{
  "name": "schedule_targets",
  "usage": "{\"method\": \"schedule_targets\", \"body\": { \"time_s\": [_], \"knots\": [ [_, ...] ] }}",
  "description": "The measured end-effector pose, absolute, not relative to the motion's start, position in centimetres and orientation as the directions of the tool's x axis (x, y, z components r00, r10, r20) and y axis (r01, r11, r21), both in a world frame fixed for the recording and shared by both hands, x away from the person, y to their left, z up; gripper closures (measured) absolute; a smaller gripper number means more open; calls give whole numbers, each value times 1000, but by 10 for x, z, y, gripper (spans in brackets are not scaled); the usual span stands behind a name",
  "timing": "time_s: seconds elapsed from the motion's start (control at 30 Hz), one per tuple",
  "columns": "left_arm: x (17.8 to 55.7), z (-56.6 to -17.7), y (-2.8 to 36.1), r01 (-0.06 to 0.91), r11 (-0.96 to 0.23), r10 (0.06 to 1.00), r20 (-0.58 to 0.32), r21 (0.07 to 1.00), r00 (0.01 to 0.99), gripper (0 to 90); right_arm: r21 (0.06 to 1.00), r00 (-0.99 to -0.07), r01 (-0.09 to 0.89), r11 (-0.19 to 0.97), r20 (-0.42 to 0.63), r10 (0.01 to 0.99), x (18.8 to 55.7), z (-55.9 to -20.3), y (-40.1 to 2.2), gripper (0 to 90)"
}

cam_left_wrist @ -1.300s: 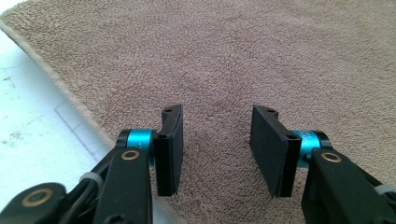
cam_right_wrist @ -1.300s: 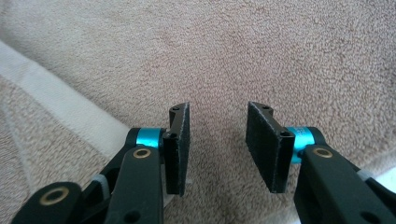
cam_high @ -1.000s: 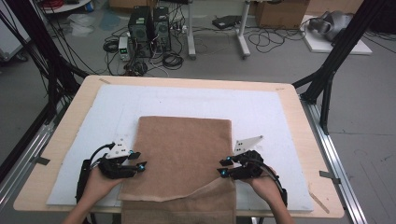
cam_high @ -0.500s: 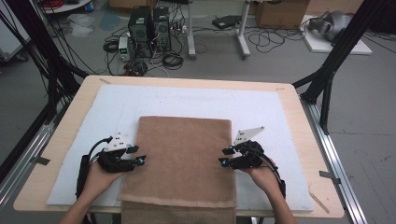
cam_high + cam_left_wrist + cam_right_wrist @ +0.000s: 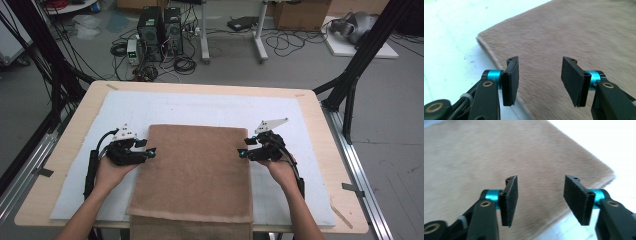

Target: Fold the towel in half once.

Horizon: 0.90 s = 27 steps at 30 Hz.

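brown towel [image 5: 195, 172] flat, left gripper [image 5: 150, 152], right gripper [image 5: 242, 152] empty

Beyond my work, I record a light wooden rectangular table [image 5: 320, 107] carrying a white padded rectangular mat [image 5: 200, 107] that covers most of its top. Grey metal rails [image 5: 362, 172] run along the table's 3 and 9 o'clock edges. On the grey concrete floor [image 5: 400, 100] at 12 o'clock stand two black upright computer towers [image 5: 160, 27], with tangled black cables [image 5: 185, 62] just beside them. White metal desk legs [image 5: 257, 37] stand near 1 o'clock. A brown cardboard box [image 5: 297, 12] sits further toward 1 o'clock. Black slanted frame struts [image 5: 362, 60] rise at 2 o'clock.
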<state>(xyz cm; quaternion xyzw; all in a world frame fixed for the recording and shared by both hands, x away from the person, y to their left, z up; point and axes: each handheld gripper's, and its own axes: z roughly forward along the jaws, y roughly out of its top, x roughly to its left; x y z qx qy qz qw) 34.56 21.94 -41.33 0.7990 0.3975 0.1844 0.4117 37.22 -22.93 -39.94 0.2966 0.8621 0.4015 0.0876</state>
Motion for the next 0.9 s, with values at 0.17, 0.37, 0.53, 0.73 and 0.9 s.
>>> {"method": "schedule_targets", "body": {
  "time_s": [0.17,0.37,0.53,0.73,0.9],
  "knots": [
    [367,-412,216,504,-307,828,-35,807,560,494,730,-774,477,488,87,627,393,-401,-230,403],
    [390,-428,219,564,-274,850,-78,779,520,470,729,-725,512,454,84,684,410,-412,-230,365],
    [394,-437,216,583,-287,843,-89,760,531,455,703,-714,546,456,106,692,417,-424,-231,358],
    [398,-442,220,599,-263,862,-95,756,499,422,672,-703,570,472,103,703,420,-433,-230,352],
    [400,-445,216,599,-282,859,-81,750,506,437,655,-681,601,459,120,722,422,-438,-229,375]
  ]
}}
